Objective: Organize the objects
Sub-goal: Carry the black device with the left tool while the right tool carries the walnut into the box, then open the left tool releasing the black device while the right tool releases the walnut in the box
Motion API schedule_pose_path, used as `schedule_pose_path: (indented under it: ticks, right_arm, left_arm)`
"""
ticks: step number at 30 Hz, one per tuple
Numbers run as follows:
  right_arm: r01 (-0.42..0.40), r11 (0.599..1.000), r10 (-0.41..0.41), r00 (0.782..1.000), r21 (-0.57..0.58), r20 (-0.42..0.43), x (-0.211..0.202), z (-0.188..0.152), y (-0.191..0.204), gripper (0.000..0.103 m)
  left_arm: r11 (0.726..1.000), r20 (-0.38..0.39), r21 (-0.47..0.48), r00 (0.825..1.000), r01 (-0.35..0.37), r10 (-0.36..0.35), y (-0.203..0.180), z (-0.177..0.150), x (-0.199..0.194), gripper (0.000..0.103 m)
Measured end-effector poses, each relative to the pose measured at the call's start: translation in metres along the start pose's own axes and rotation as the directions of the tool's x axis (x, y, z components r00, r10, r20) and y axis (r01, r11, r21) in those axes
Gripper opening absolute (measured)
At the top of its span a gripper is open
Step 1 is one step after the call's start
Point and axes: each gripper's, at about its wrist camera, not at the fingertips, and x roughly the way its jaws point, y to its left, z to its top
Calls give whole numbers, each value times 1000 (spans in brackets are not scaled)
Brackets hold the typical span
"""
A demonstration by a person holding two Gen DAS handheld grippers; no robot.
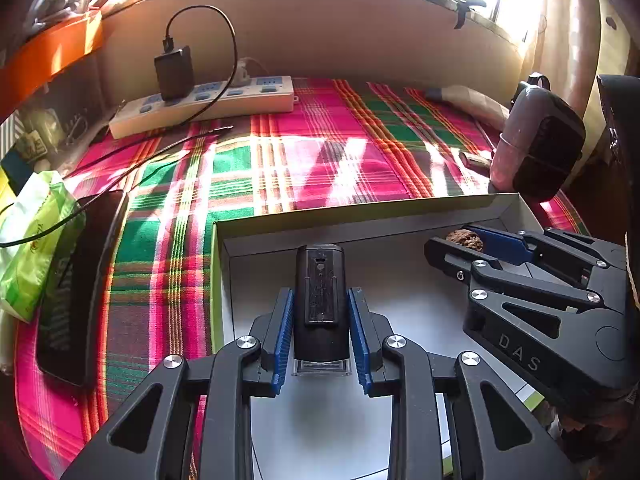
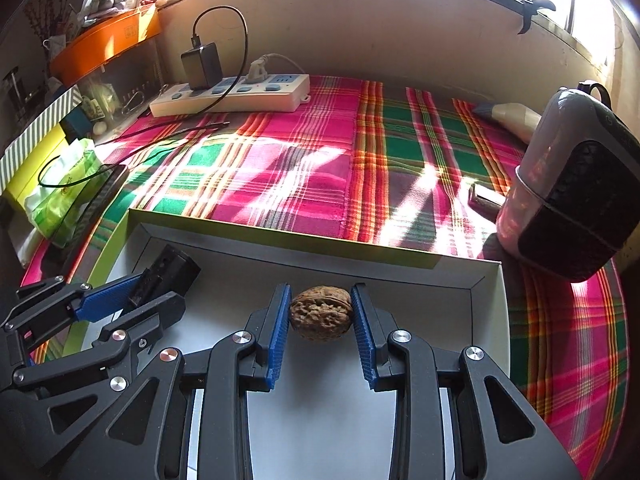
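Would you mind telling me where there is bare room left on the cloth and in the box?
The plaid cloth lies bare between the power strip and the box far wall. The box floor between the left gripper and right gripper is free. The left edge is crowded with phone and tissue pack.

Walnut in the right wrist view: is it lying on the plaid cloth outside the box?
No, the walnut sits between the right tool's blue pads over the white floor of the box.

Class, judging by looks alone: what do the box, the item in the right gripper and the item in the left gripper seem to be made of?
Box: probably cardboard, with thin folded walls and a matt white inside. Walnut in the right gripper: natural woody shell, brown and deeply wrinkled. Black device in the left gripper: likely moulded plastic with a dull sheen.
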Motion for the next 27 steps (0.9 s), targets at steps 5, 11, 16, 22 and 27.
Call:
schedule_pose_path:
  ticks: [5,11,16,22,27]
  right_arm:
    - [0,1000,0,1000,4,-15,3,0,0,32]
    - [17,1000,-17,1000,-9,-22,4,-1,4,32]
    - [13,1000,-12,1000,11,-29,6,-2,0,33]
    - [18,999,-18,999,30,-26,5,-3,-3,45]
    - [19,998,-18,1000,54,-26,1,-5,-7,51]
  left_arm:
    - [1000,-5,7,1000,-10,10,-2,1,1,25]
    - [999,-10,21,1000,-28,29,-4,1,3,25]
    - [999,-11,29,999,-46,46,-6,0,3,25]
    - [998,-8,22,998,-60,61,-6,-1,1,27]
    - [998,-2,10,998,-61,61,-4,-3,-5,30]
